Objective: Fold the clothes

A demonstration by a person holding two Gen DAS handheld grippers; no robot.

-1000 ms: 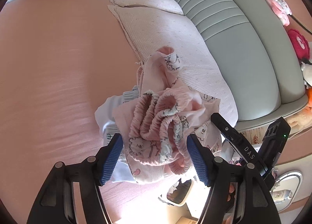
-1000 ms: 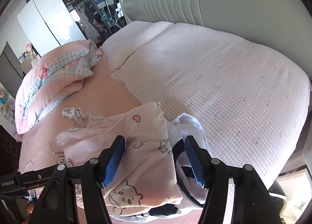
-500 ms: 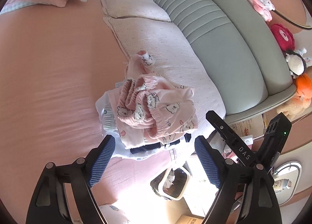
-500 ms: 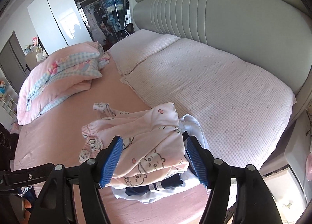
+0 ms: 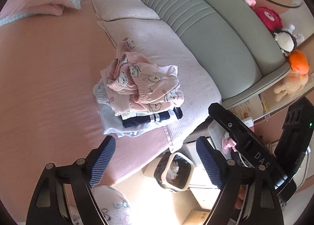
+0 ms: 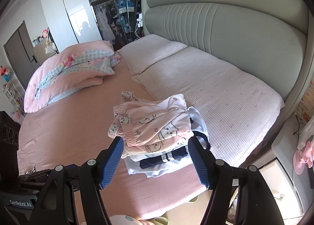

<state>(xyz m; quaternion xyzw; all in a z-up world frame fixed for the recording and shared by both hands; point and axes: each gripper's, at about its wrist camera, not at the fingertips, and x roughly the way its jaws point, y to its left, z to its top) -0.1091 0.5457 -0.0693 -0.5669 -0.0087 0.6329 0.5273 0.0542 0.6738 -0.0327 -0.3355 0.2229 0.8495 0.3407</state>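
A pile of folded clothes lies near the bed's corner, beside the white pillow. On top sits a pink garment with bear prints, its elastic waistband bunched; under it are a navy piece and pale blue pieces. My left gripper is open and hangs above and short of the pile, nothing between its blue pads. My right gripper is open too, drawn back from the pile, which shows between its fingers but apart from them. The right gripper's black body shows in the left wrist view.
A pink sheet covers the bed. Two white pillows lie against a grey padded headboard. A folded pink quilt sits at the far side. Plush toys line the headboard top. A small bin stands on the floor beside the bed.
Both grippers have opened off the pink garment and drawn back and upward from the pile. The pile now looks smaller and lies free on the bed.
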